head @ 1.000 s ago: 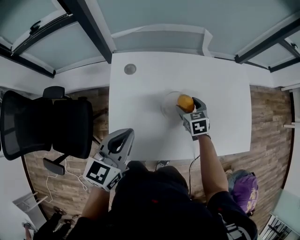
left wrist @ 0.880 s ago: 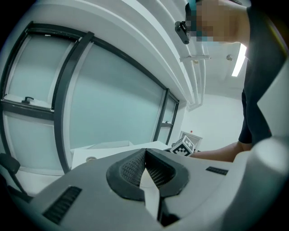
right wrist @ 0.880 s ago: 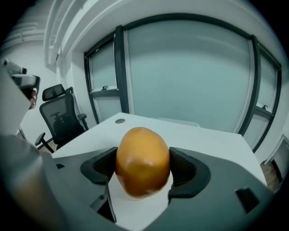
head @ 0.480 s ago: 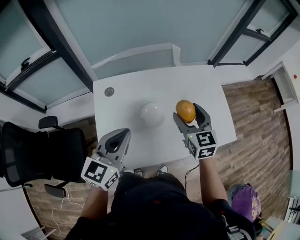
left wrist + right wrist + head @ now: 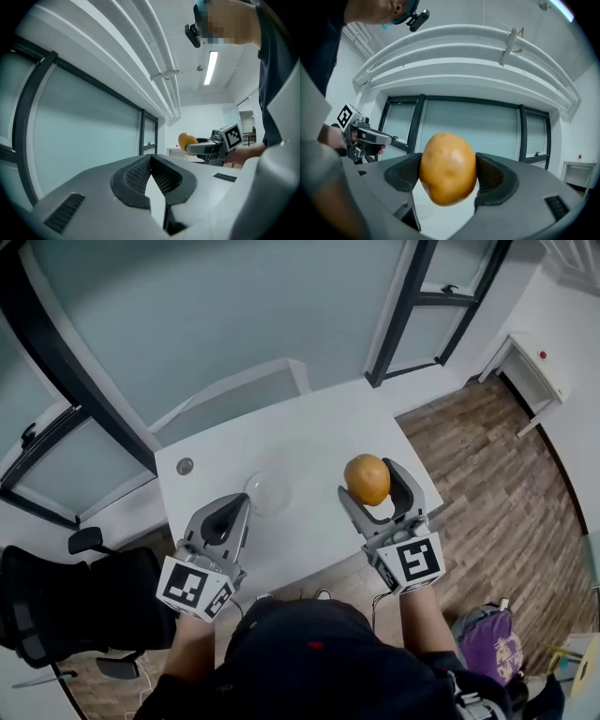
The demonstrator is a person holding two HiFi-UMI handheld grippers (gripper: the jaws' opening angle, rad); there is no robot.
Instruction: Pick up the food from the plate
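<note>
Right gripper (image 5: pixel 371 486) is clamped on the food (image 5: pixel 367 478), a rounded orange-yellow piece pinched across its middle between the two ribbed pads, with its top and bottom bulging out past the jaws. A second ago the food was at the plate (image 5: pixel 269 493) with this gripper reaching in to it; half a second ago it was already up and just right of the plate; now it is held in the air over the right part of the desk (image 5: pixel 309 442), well clear of the plate, and the gap between the two has grown. The plate is clear glass, has nothing on it, and sits where it did, toward the desk's left side. Left gripper (image 5: pixel 234 505) has kept its pose through all three moments: closed on nothing, jaw tips touching, held near the desk's near edge just below and left of the plate. Counted: two grippers, one piece of food, one plate, one desk, and one small round disc (image 5: pixel 185 466) set in the desk's far left corner.
</note>
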